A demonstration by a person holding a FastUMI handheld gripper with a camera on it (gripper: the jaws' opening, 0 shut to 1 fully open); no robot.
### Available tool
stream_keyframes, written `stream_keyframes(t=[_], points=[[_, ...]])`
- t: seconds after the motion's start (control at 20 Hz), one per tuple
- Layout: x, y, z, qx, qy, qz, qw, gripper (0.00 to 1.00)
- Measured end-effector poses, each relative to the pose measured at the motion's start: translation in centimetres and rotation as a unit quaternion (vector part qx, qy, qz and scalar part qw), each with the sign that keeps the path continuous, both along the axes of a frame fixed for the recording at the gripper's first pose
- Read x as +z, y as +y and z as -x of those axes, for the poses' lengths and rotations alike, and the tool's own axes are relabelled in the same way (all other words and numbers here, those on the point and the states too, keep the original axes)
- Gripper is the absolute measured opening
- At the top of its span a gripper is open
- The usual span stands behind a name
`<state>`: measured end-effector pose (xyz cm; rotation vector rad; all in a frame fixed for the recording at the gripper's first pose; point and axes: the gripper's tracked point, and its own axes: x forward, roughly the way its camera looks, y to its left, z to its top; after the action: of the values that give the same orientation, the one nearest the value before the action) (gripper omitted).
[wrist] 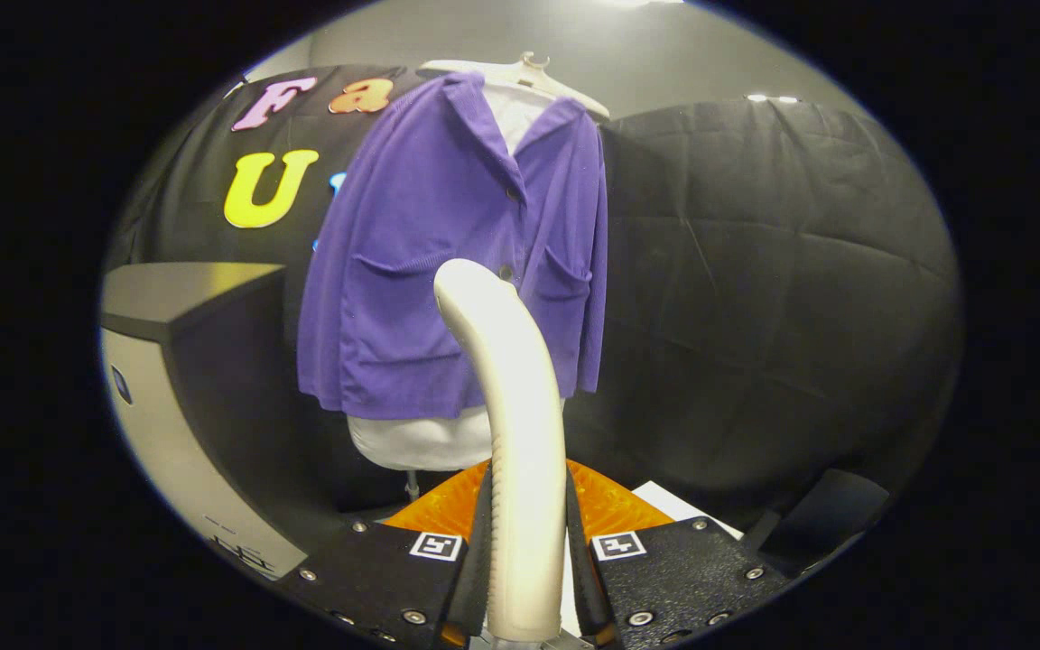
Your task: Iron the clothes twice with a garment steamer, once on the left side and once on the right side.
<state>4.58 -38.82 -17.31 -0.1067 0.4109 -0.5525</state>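
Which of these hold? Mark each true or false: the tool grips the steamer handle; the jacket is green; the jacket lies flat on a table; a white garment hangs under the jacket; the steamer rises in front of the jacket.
1. The tool grips the steamer handle. True: both fingers press its sides.
2. The jacket is green. False: it is purple.
3. The jacket lies flat on a table. False: it hangs on a white hanger against the booth wall.
4. A white garment hangs under the jacket. True: it shows below the hem.
5. The steamer rises in front of the jacket. True.
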Motion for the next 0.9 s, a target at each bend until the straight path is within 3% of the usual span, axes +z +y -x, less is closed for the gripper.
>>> stream_keyframes(t=[0.4, 0.9], points=[[11.5, 6.4, 7.2, 0.04, -0.072, 0.026, 0.996, 0.38], [19.9, 14.5, 9.9, 0.095, -0.142, 0.022, 0.985, 0.38]])
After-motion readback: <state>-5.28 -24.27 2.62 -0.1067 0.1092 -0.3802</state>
